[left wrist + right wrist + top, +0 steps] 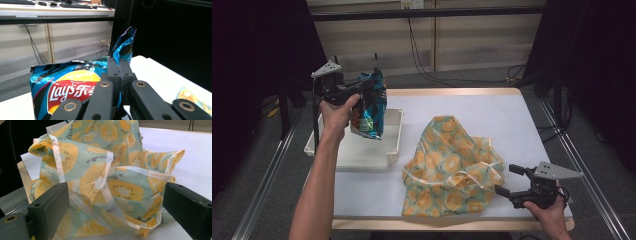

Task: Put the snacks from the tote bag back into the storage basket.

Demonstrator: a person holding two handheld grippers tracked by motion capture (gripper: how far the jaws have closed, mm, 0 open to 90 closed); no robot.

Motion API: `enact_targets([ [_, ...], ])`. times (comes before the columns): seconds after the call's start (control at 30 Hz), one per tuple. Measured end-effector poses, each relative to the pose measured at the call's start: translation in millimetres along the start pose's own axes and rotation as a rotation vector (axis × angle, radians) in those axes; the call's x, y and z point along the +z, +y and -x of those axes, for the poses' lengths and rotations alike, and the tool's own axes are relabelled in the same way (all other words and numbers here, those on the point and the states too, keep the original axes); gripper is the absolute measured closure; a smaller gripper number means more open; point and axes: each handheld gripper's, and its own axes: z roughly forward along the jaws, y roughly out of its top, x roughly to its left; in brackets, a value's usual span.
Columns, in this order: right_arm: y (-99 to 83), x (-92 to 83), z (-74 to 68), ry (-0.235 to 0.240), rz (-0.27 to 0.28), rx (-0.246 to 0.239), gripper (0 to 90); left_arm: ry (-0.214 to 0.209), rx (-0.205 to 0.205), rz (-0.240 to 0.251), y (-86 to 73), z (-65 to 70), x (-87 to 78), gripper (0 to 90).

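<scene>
A blue Lay's chip bag hangs above the white tray at the table's left. My left gripper is shut on the bag's upper edge. In the left gripper view the two black jaws press together on the crinkled foil of the chip bag. A fruit-print cloth bag with pale handles lies crumpled in the middle of the table. My right gripper stands open just right of it. In the right gripper view the cloth bag lies ahead between the wide-apart jaws, untouched.
The white table top has a wooden edge. Metal frame rails run along both sides, and dark curtains stand left and right. Cables trail on the floor behind the table.
</scene>
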Motion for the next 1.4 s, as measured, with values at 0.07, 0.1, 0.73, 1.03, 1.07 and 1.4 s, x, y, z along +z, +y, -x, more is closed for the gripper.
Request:
enact_targets([
  [0.07, 0.3, -1.5, -1.3, 0.001, 0.011, -0.001, 6.4, 0.003, 0.000, -0.015, -2.3, -1.4, 3.0, 90.0],
  [0.1, 0.6, -1.9, -1.6, 0.004, 0.016, -0.010, 6.3, 0.008, 0.008, -0.021, -2.8, -2.2, 3.8, 90.0],
  [0.73, -0.3, -4.6, -0.3, 0.037, 0.036, -0.026, 0.0, 0.049, -0.025, -0.045, -21.9, -25.6, 32.1, 90.0],
  [1.03, -1.5, -4.3, 1.1, 0.028, 0.032, -0.030, 0.0, 0.036, -0.032, -0.045, -34.7, -29.5, 50.9, 90.0],
  [1.07, -1.5, -4.1, 1.1, 0.026, 0.035, -0.028, 0.0, 0.040, -0.029, -0.048, -35.7, -28.9, 52.5, 90.0],
  [1.4, -2.2, -4.7, 2.4, 0.037, 0.022, -0.030, 0.0, 0.026, 0.020, -0.079, -44.9, -17.5, 66.7, 89.3],
])
